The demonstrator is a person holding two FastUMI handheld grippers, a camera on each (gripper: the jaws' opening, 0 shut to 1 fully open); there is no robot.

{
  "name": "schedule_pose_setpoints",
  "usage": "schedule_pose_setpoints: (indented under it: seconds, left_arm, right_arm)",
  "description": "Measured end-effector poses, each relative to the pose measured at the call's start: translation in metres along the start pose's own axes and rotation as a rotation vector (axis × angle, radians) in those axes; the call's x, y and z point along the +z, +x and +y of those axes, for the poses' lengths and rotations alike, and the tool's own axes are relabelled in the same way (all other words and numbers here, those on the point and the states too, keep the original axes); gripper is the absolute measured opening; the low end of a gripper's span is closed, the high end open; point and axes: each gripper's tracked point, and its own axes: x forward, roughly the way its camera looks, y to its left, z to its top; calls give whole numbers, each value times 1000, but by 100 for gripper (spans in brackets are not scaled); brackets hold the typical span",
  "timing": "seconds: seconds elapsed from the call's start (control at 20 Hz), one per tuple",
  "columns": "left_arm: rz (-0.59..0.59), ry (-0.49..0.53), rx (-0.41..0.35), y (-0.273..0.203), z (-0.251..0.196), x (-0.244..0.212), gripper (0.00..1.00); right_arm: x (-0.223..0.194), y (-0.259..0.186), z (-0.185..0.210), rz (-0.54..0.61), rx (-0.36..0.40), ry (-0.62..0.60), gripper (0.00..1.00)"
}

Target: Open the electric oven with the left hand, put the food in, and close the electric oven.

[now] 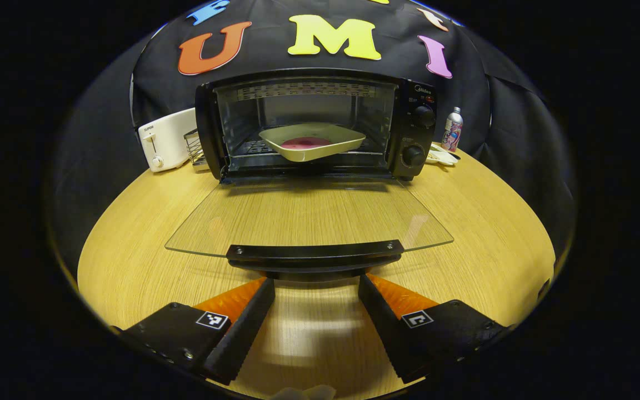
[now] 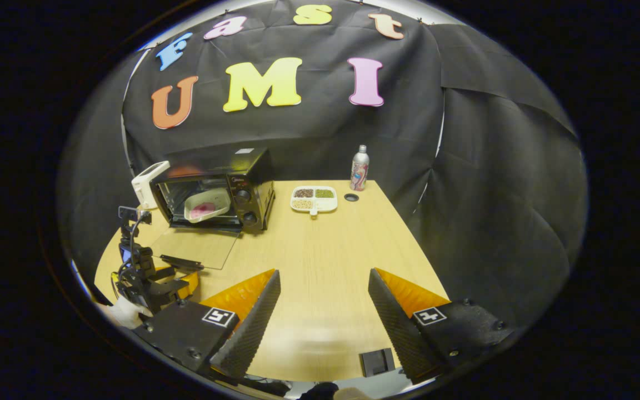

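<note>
The black electric oven (image 1: 409, 133) stands at the back of the wooden table with its glass door (image 1: 309, 216) folded down flat. A cream dish (image 1: 311, 141) holding reddish food (image 1: 304, 143) rests on the rack inside. My left gripper (image 1: 316, 286) is open, its fingertips just short of the door's black handle (image 1: 314, 254) and on either side of it. In the right gripper view the oven (image 2: 217, 186) sits at the left with the dish (image 2: 207, 204) inside, and the left gripper (image 2: 173, 275) hovers by the door handle. My right gripper (image 2: 324, 280) hangs open over bare table, holding nothing.
A white toaster (image 1: 165, 139) and a wire rack (image 1: 195, 147) stand left of the oven. A drink can (image 2: 359, 168), a divided white tray (image 2: 314, 199) of grains and a small dark disc (image 2: 351, 197) lie to its right. A small black block (image 2: 376, 361) sits at the near edge.
</note>
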Motion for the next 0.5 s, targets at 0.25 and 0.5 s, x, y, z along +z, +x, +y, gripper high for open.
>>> schedule_pose_setpoints:
  seconds: [0.25,0.5]
  left_arm:
    - [-26,-5,-7,-9,-1,19,97]
    - [-104,-36,-17,-21,-2,73,98]
  right_arm:
    - [3,1,2,0,13,20,96]
    - [5,3,7,-15,18,6,96]
